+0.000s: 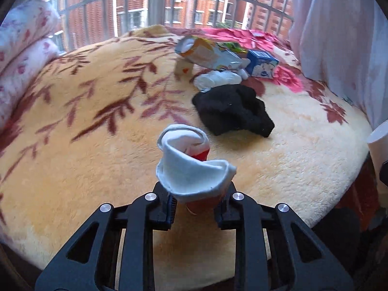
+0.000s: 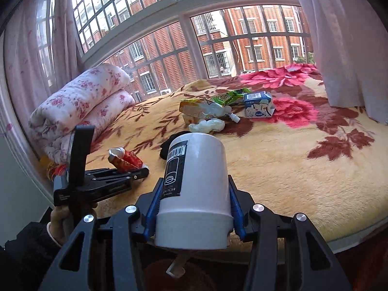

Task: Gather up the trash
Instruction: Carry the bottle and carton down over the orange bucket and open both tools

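While we hold the left gripper (image 1: 195,203) low over the blanket (image 1: 84,160), its two black fingers (image 1: 167,208) are clamped on the base of a crumpled red-and-white paper cup (image 1: 191,169). The cup rises from between them toward twelve o'clock, its white rim curled open above the pads. Beyond it, at about one o'clock, lies a black cloth (image 1: 232,111). Past that sits the trash pile: a white wad (image 1: 215,78), an orange-and-white pouch (image 1: 206,53) and a blue carton (image 1: 262,63), close together near the window (image 1: 135,7).

Our right gripper (image 2: 194,208) grips a white cylindrical container (image 2: 196,186) between its blue-padded fingers (image 2: 152,208), one on each side of the container's lower end, its barcoded label facing left. From this view the left gripper (image 2: 135,173) sits at ten o'clock with the cup (image 2: 125,158) in it, and the pile sits at twelve o'clock. A folded floral quilt (image 2: 80,101) lies at eleven o'clock.
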`<state>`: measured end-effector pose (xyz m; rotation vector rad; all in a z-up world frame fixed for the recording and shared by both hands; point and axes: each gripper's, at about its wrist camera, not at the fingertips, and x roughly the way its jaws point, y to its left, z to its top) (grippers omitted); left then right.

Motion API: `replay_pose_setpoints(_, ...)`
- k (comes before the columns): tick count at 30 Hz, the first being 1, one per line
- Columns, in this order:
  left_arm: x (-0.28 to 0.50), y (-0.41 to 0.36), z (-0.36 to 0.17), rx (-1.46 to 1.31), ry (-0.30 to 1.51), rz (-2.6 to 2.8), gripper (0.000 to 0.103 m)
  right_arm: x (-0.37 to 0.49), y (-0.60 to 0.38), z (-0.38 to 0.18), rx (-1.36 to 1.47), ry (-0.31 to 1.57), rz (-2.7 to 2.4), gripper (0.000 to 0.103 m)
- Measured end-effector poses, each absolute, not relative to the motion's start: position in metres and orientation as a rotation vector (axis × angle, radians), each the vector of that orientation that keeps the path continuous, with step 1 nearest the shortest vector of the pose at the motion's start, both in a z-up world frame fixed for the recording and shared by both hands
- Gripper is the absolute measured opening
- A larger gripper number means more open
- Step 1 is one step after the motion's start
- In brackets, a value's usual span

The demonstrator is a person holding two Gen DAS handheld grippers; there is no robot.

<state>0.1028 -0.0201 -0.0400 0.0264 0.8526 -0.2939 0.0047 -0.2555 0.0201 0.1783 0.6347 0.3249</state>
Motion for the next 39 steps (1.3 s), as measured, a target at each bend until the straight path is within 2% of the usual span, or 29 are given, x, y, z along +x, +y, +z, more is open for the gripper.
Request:
replay_pose_setpoints(1,0.094,-0.019,-0.037,0.035,0.835,-0.279,0.018,0.003,-0.254,0.02,0.173,0.633,0.328,0.048)
replay_pose_setpoints(9,0.015,-0.013,-0.022,0.042,0.809,-0.249,0.018,-0.021,-0.233,0.01,0.112,0.654,0.378,0.048)
replay_pose_setpoints(16,-0.044,-0.001,-0.061,0.01,0.884,-0.188,0.018,-0.063,-0.206,-0.023,0.042,0.722,0.432,0.048)
replay_pose_setpoints(25,-0.057,-0.006,-0.136,-0.015,1.097,-0.232,0.018,-0.084,-0.18,-0.098,0.015,0.903,0.431,0.048)
replay_pose_setpoints(39,-0.044,-0.008,-0.152,-0.029,1.159,-0.235,0.018,-0.082,-0.173,-0.121,0.041,0.991,0.435,0.048)
